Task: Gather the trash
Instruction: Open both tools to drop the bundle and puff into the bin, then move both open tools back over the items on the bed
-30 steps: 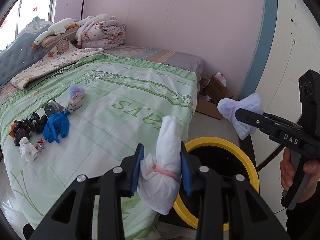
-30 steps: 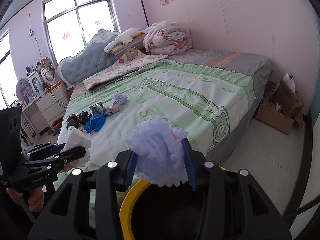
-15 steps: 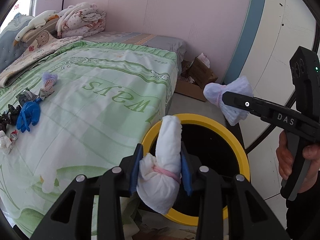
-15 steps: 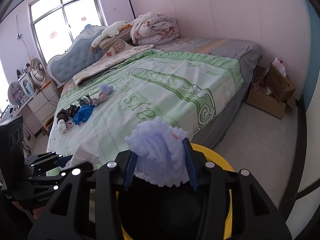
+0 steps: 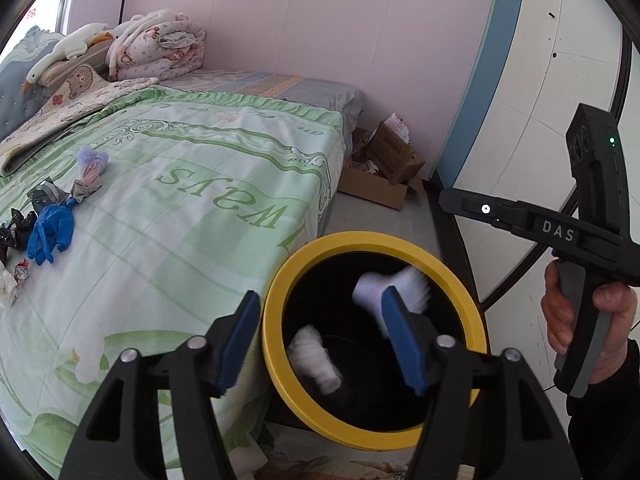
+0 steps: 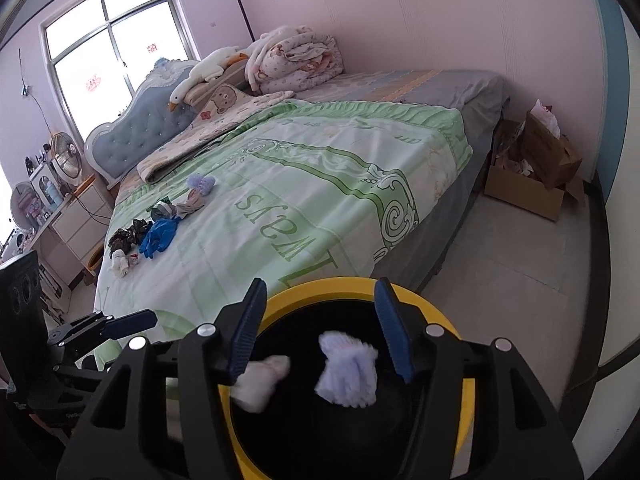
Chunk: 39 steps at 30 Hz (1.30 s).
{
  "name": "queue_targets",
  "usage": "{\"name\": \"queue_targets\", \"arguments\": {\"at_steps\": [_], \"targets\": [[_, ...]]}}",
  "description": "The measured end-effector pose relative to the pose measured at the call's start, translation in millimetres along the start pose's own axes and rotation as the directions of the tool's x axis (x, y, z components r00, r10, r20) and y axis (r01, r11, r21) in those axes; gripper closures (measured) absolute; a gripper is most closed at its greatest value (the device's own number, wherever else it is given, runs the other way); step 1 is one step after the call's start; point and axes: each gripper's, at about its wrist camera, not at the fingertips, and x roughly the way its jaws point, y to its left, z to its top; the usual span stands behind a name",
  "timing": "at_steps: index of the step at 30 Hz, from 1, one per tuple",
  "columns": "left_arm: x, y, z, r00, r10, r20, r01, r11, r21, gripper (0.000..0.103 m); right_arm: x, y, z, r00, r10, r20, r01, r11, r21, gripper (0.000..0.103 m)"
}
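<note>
A black bin with a yellow rim (image 5: 316,248) (image 6: 448,320) stands on the floor at the bed's foot. My left gripper (image 5: 320,340) hangs over it, its jaws opening, nothing between the pads. A white tied bundle (image 5: 316,354) (image 6: 260,380) falls blurred inside the bin. My right gripper (image 6: 320,328) (image 5: 444,200) is also over the bin, jaws opening and empty. A pale lilac fluffy bundle (image 6: 348,368) (image 5: 404,280) drops below it into the bin. More trash lies on the green bedspread: a blue glove (image 5: 50,232) (image 6: 160,236), a lilac bundle (image 5: 92,160), dark crumpled pieces (image 6: 128,238).
The bed (image 5: 192,184) fills the left, with folded bedding and a plush goose (image 6: 208,68) at its head. An open cardboard box (image 5: 384,176) (image 6: 532,180) stands on the floor by the pink wall. A nightstand and fan (image 6: 66,160) are beside the headboard. A hand (image 5: 584,312) holds the right gripper's handle.
Both grippers have opened and let go of their bundles, which are now falling into the bin. Both hands came in over the bin from the bed side.
</note>
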Motion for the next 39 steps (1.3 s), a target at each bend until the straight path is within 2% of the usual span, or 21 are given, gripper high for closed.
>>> {"name": "queue_targets", "arguments": {"at_steps": [2, 7, 18, 22, 30, 32, 39], "targets": [[-4, 4, 1, 1.0, 0.007, 0.015, -0.007, 1.0, -0.015, 0.032, -2, -3, 1, 1.0, -0.004, 0.01, 0.004, 1.0, 0.009, 0.047], [-15, 19, 5, 0.998, 0.041, 0.055, -0.038, 0.998, -0.051, 0.025, -7, 1, 6, 0.999, 0.006, 0.049, -0.006, 1.0, 0.009, 0.045], [-47, 61, 15, 0.977, 0.152, 0.149, -0.137, 0.985, -0.103, 0.016, -1, 44, 25, 0.993, 0.072, 0.09, -0.066, 0.995, -0.072, 0.037], [-64, 82, 19, 0.958, 0.221, 0.181, -0.2, 0.972, -0.124, 0.016, 10, 68, 32, 0.989, 0.114, 0.092, -0.105, 0.989, -0.104, 0.035], [-94, 136, 23, 0.921, 0.329, 0.21, -0.282, 0.933, -0.225, 0.014, 37, 119, 39, 0.979, 0.194, 0.063, -0.18, 0.967, -0.177, 0.028], [-99, 148, 22, 0.907, 0.364, 0.211, -0.311, 0.919, -0.243, 0.014, 44, 132, 40, 0.976, 0.21, 0.051, -0.196, 0.961, -0.192, 0.027], [-109, 194, 14, 0.879, 0.441, 0.181, -0.374, 0.874, -0.311, 0.014, 84, 175, 47, 0.967, 0.254, -0.006, -0.248, 0.94, -0.234, 0.027]]}}
